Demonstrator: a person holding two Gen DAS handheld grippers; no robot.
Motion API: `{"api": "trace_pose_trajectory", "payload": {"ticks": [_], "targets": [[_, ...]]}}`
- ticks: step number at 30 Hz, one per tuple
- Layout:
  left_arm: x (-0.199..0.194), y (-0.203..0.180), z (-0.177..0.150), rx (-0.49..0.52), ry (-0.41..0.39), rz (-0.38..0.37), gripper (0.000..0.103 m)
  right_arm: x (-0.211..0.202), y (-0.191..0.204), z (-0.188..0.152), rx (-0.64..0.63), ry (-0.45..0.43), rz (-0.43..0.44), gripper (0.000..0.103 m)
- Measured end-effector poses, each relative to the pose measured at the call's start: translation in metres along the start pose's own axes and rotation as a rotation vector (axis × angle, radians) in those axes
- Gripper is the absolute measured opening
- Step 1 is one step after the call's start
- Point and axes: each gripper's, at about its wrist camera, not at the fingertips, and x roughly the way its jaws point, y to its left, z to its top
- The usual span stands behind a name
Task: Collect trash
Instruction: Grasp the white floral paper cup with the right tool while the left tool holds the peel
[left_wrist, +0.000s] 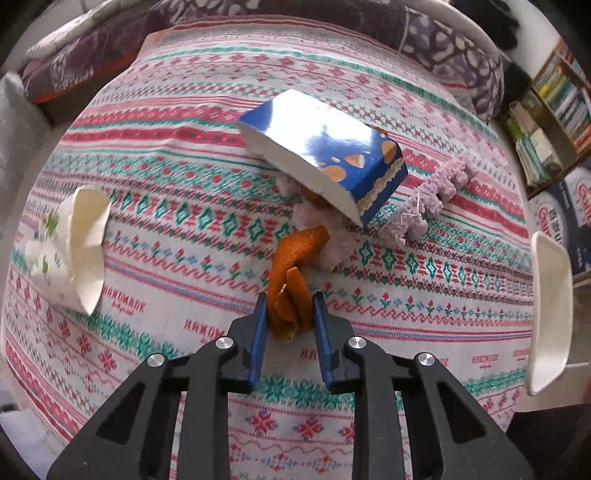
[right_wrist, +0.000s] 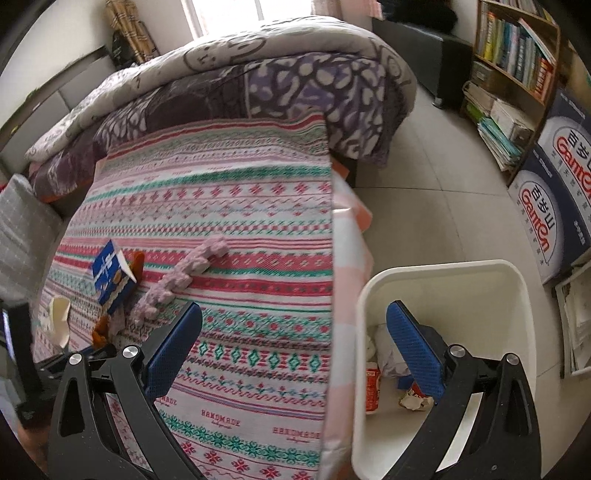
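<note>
the left hand-held gripper (left_wrist: 290, 314) is pinching an orange peel (left_wrist: 291, 280) just above the bed (left_wrist: 147, 206). lift it clear, then carry it over the white bin (right_wrist: 439, 269) beside the bed. the right hand-held gripper (right_wrist: 295, 341) hangs spread, holding nothing.

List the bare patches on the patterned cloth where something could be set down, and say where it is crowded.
Free: the far stretch between the blue box and purple quilt; the near right side toward the white bin. Crowded: around the box, orange peel, lilac knitted strip and crumpled paper.
</note>
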Motion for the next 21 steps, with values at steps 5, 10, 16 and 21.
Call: {"api": "trace_pose_trajectory", "payload": {"ticks": [5,10,16,21], "targets": [[-0.045,0.028,-0.008,-0.128,-0.076,-0.038,0.024,0.000,0.026,-0.005,-0.085,-0.020,0.035,0.096],[-0.096,0.059,-0.008,-0.231,-0.186,-0.056,0.024,0.003,0.076,-0.020,-0.252,-0.037,0.119,0.096],[-0.178,0.115,-0.015,-0.445,-0.377,-0.012,0.024,0.002,0.167,-0.043,-0.501,-0.084,0.317,0.096],[-0.228,0.159,-0.037,-0.599,-0.519,0.012,0.024,0.007,0.258,-0.060,-0.689,-0.074,0.441,0.096]]}}
